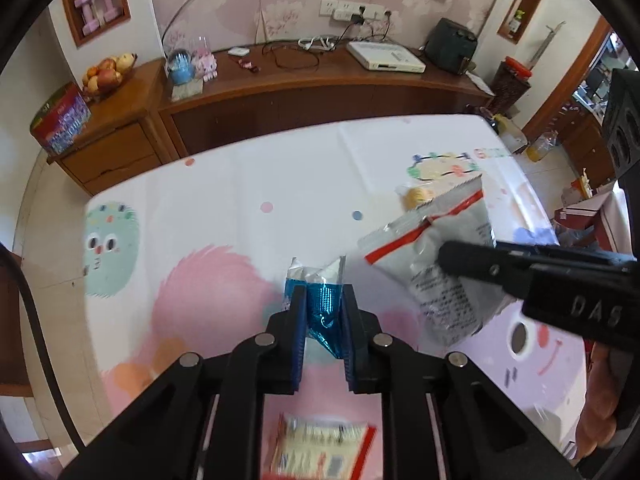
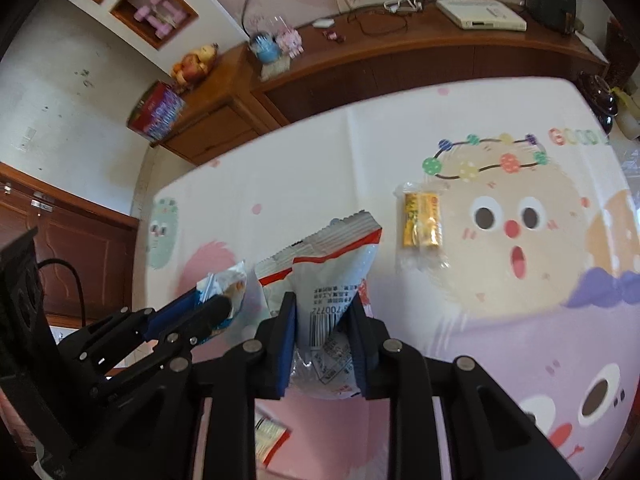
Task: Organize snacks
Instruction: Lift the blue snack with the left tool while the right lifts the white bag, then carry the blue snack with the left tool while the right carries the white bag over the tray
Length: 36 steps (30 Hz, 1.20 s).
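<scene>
Readable lettering — three spots

"DAS" on the right gripper point(image 1: 576, 304); "GOOD" on the tablecloth point(image 2: 576, 136), upper right; digits "70077" by the white snack bag's point(image 2: 332, 280) barcode.

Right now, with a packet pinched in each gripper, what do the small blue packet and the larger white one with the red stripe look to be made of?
Small blue packet in the left gripper: probably metallised foil film, since it glints and creases sharply. Larger white packet with the red stripe in the right gripper: likely glossy printed plastic film, given its crimped serrated top seal, barcode and soft wrinkles.
</scene>
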Tool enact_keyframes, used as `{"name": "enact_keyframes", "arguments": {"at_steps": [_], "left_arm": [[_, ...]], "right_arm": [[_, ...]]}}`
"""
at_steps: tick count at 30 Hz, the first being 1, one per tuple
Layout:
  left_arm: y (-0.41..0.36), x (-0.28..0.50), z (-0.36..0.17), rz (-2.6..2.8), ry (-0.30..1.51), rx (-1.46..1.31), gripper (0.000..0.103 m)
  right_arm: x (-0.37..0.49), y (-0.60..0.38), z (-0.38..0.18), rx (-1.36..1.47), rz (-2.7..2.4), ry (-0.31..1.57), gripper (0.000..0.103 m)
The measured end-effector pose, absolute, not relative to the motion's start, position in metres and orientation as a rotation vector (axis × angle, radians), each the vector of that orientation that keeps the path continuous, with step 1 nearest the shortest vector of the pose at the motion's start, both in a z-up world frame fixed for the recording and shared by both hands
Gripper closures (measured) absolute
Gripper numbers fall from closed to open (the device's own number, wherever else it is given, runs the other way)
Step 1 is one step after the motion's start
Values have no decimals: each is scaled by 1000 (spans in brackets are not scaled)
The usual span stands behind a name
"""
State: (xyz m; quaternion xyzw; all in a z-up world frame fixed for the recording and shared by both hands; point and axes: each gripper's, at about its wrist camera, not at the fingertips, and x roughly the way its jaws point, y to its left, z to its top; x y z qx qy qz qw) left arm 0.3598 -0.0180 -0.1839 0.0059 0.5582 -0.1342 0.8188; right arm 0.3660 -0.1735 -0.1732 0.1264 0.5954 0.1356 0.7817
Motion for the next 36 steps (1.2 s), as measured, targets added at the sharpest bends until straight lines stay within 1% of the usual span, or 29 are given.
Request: {"name": "enact_keyframes", "arguments": {"at_steps": [5, 10, 14, 18, 27, 32, 36], "left_arm": [[-13, 318, -125, -299, 1116, 19, 91], [-14, 265, -72, -322, 1057, 31, 91], [-22, 213, -41, -342, 1028, 49, 91], [-29, 166, -24, -361, 1024, 41, 91], [-26, 98, -32, -284, 1044, 19, 90], [-18, 71, -53, -209, 1071, -4, 90], [-18, 59, -72, -158, 1100, 4, 90]], "right_arm": [[318, -180, -114, 275, 323, 1172, 79], [267, -187, -66, 280, 354, 1090, 79], [223, -192, -35, 275, 386, 1048, 79], [180, -194, -14, 254, 423, 1025, 79], [101, -203, -12, 226, 399, 1010, 79], [71, -201, -24, 128, 331, 1003, 79], [60, -205, -39, 94, 292, 1037, 79]]}}
